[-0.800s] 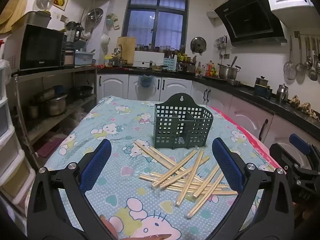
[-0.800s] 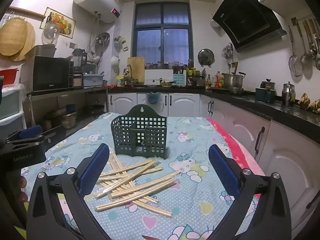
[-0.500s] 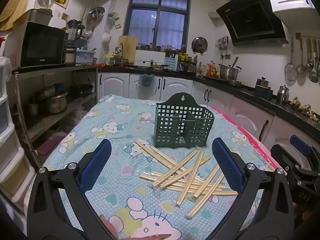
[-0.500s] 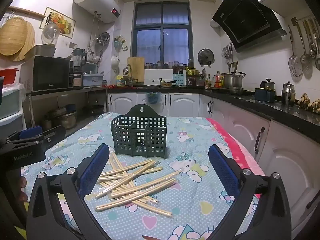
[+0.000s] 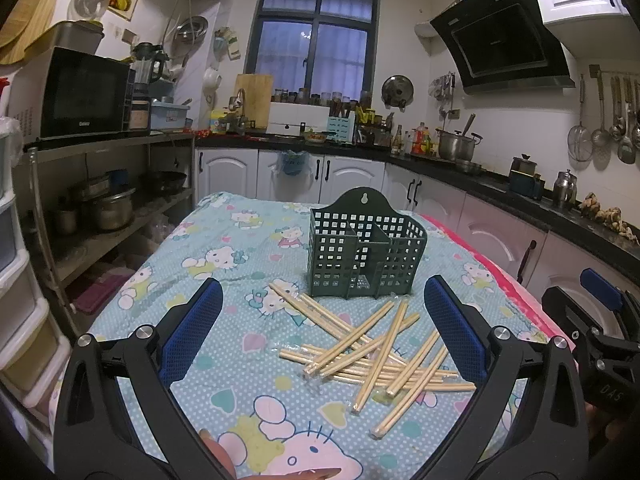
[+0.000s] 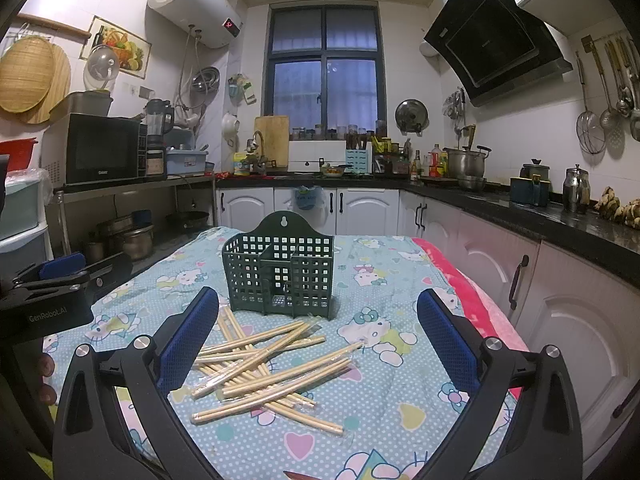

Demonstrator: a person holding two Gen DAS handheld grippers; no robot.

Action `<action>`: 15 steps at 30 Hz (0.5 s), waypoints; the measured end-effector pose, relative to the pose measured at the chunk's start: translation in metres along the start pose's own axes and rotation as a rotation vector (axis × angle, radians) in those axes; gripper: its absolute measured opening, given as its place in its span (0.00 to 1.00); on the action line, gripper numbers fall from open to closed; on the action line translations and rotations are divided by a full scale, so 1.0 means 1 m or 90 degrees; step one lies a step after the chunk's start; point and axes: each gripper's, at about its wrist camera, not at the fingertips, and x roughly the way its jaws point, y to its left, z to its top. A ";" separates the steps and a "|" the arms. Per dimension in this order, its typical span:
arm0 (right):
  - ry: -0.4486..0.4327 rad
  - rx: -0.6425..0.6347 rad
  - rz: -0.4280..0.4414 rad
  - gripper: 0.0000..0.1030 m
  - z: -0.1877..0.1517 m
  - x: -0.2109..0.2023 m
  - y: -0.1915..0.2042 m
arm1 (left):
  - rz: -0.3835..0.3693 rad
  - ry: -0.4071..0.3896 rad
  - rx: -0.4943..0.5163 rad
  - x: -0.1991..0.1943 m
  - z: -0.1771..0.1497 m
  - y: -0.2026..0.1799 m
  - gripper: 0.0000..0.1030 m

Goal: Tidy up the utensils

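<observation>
Green perforated utensil caddy (image 5: 366, 254) upright near centre of tabletop (image 5: 224, 240), standing on cartoon-print cloth (image 6: 384, 268). Three compartments visible through open top; contents not discernible beyond mesh, apparently none showing above rim. Loose heap of wrapped wooden chopsticks (image 5: 378, 350) lying flat and criss-crossed just in front of caddy, nearest ends almost touching caddy base. One pair angled off to caddy's front left (image 5: 296, 304). Left gripper (image 5: 320, 330) hovering in front of caddy over chopsticks, fingers (image 5: 192, 330) spread wide, grasping nothing. Right gripper (image 6: 318, 334) likewise in front of caddy, fingers (image 6: 444, 338) released, holding nothing. Pink tabletop edge (image 6: 468, 292) to right of caddy, white cabinets (image 6: 560, 320) beyond. Bare cloth all round caddy, left side widest.
</observation>
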 end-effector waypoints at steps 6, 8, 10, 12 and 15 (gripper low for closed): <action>0.002 0.000 -0.001 0.94 -0.001 -0.001 0.001 | 0.001 0.000 0.000 -0.001 -0.001 0.000 0.90; 0.003 0.000 0.000 0.94 -0.001 -0.001 0.001 | 0.001 -0.001 0.000 0.000 0.000 0.001 0.90; 0.001 -0.001 0.000 0.94 -0.002 0.000 -0.001 | 0.000 -0.002 -0.001 -0.001 -0.001 0.001 0.90; 0.003 0.000 0.001 0.94 -0.001 0.000 -0.001 | 0.001 -0.001 0.000 0.000 0.000 0.001 0.90; 0.003 0.000 0.000 0.94 -0.001 0.000 0.000 | 0.000 -0.002 0.000 -0.001 0.000 0.001 0.90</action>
